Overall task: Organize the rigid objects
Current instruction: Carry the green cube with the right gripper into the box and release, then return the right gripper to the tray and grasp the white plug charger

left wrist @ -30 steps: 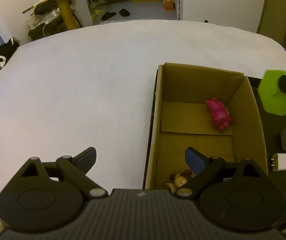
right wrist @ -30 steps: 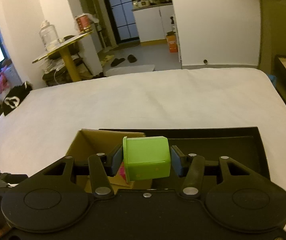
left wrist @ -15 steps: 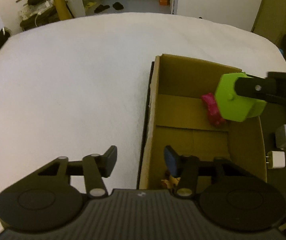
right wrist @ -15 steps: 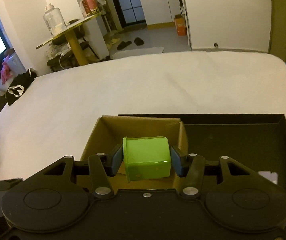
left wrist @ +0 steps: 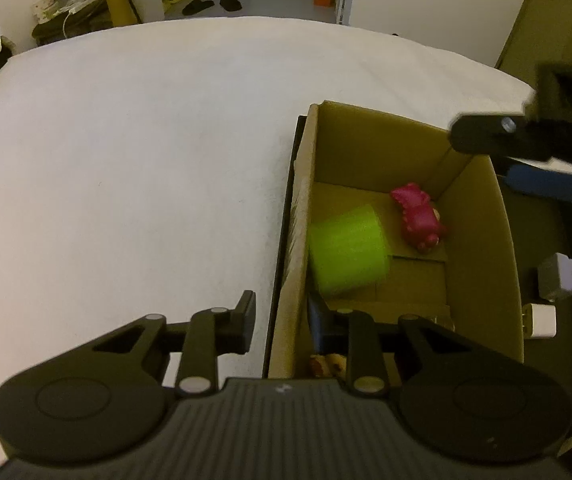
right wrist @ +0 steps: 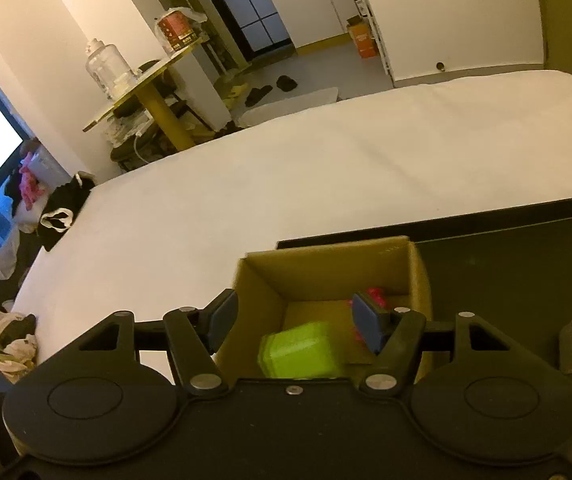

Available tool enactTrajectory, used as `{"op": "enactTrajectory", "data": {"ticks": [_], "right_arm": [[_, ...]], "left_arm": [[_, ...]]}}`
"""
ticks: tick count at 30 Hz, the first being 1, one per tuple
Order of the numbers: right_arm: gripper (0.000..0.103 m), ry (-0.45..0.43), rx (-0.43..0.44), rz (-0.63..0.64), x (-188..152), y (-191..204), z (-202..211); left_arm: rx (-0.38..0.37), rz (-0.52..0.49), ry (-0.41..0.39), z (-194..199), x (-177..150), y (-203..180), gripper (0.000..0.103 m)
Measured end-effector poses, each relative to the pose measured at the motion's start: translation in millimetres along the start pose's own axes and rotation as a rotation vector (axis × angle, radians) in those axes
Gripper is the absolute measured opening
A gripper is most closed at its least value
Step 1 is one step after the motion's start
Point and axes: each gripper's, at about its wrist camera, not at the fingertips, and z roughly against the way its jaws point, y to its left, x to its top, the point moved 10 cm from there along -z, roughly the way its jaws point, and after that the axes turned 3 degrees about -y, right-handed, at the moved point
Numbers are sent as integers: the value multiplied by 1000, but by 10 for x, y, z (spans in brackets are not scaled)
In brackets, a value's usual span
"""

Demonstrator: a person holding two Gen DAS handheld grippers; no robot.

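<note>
A green plastic cup is inside the open cardboard box, blurred by motion, near its left wall; it also shows in the right wrist view. A pink toy lies at the box's far right corner. My right gripper is open and empty above the box; its fingers show over the box's far right rim. My left gripper is partly closed and empty, straddling the box's left wall at its near end.
The box stands on a black tray on a white bed. A grey adapter and a white charger lie on the tray right of the box. A brown plush toy lies at the box's near end.
My right gripper has opened and let go of the green cup, which has dropped into the box. My left gripper's fingers have come closer together over the box's left wall.
</note>
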Motion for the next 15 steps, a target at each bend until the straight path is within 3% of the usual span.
{"op": "enactTrajectory", "data": {"ticks": [15], "right_arm": [[63, -20, -81, -34, -85, -502, 272]], "left_arm": [[64, -38, -13, 67, 19, -58, 27]]}}
